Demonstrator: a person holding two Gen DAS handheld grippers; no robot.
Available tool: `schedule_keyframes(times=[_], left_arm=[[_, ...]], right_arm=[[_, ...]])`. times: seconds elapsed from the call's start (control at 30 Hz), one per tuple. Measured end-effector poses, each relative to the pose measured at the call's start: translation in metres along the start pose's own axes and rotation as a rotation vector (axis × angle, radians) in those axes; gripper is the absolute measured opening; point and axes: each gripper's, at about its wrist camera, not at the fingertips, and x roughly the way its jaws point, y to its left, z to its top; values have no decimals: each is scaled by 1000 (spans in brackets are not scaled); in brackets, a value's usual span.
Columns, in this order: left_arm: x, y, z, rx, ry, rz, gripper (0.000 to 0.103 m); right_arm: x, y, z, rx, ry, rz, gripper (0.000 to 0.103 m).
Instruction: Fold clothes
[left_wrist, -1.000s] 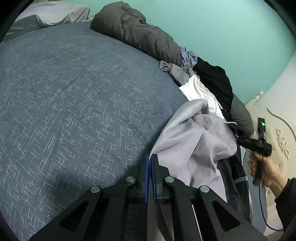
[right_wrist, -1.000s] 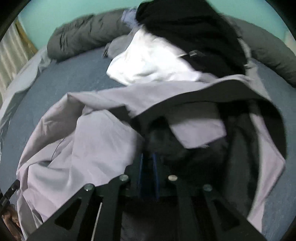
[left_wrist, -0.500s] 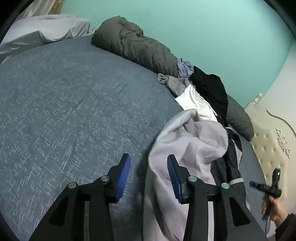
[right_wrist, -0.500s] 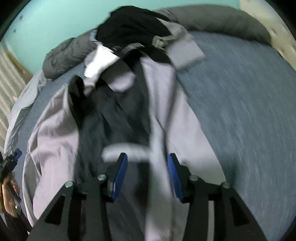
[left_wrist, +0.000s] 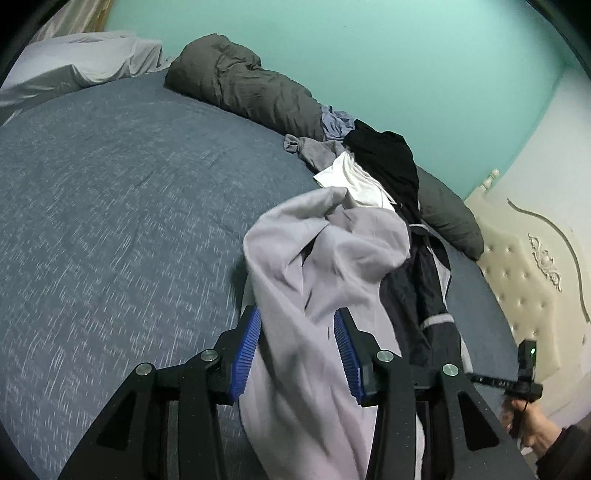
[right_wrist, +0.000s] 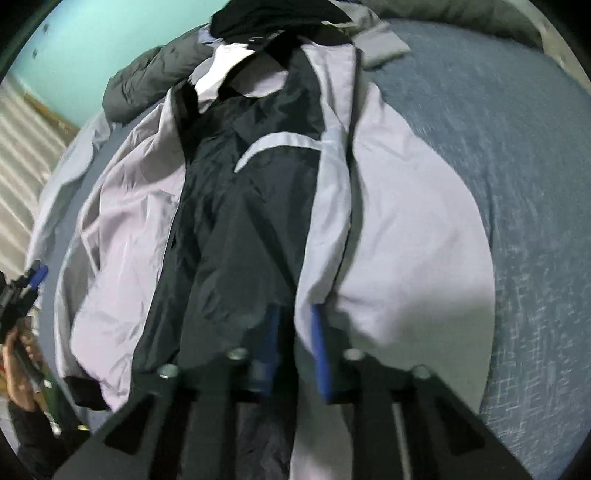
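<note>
My left claw is about half open, lilac jacket fabric lying between its pads, not pinched. My right claw is closing on the jacket's front edge. The jacket lies spread on the bed.

A big bed with a blue cover holds a light purple and black jacket, a pile of clothes, and a gray blanket.
</note>
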Motion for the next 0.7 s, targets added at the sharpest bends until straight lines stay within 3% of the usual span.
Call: schedule_keyframes(times=[0.27,0.43,0.53,0.63,0.7], left_arm=[[-7,26,-8,-16,-24,33,45],[-6,33,-8,-36,-28,28,45],[-1,34,-11,-35,-13,22,45],[1,30,-13,-19,2,18,45],[1,28,-14,-9,8,13,45]], right_arm=[[4,76,27,-52,-83,100,5],[44,147,40,-118,-24,182,4],[74,182,35,-158,57,182,5],[84,199,32,-178,96,158,10],[71,195,32,-166,66,173,24]])
